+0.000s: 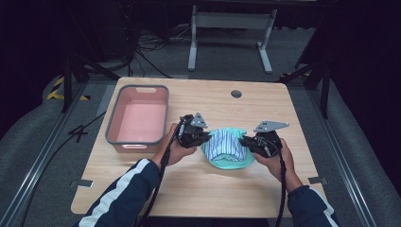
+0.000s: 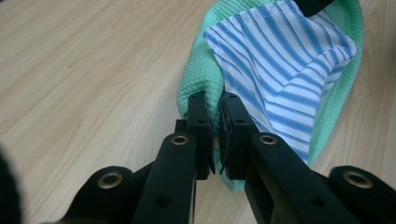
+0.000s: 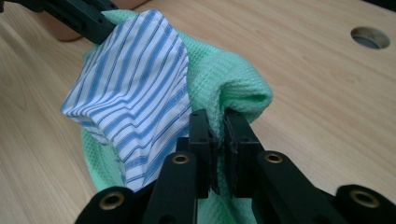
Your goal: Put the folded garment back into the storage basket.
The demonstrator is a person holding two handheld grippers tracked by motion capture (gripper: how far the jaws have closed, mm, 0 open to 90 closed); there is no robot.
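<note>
A mint-green waffle cloth lies at the middle of the wooden table with a blue-and-white striped cloth bundled on top of it. My left gripper is shut on the green cloth's left edge, right beside the striped cloth. My right gripper is shut on the green cloth's right edge, with the striped cloth lying against it. Both edges are pinched up off the table.
A pink bin with a grey rim stands open at the table's left. A round cable hole sits near the far edge. Bare wood stretches in front of the cloths. A white desk frame stands on the floor beyond.
</note>
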